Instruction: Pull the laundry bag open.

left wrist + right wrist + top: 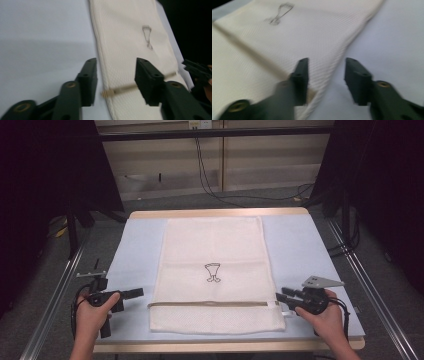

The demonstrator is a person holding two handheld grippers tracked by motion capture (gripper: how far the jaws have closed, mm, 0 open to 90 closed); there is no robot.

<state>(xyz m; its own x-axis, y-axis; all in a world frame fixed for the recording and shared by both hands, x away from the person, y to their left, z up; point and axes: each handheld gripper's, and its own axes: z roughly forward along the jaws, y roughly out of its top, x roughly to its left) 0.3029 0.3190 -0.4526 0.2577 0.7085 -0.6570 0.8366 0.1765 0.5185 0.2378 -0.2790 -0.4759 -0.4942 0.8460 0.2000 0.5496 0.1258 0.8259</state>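
both tools, left tool [136, 293] and right tool [281, 296], stand wide and empty flanking cream bag [215, 270] near its drawstring [215, 304]; grasp not yet made.

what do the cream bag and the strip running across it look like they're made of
The bag looks like woven cloth, probably cotton or a cotton blend: matt cream, with a fine waffle-like texture and stitched edges in both gripper views. The strip looks like a tan zipper, likely plastic: its end looks ribbed, though blur leaves this open.
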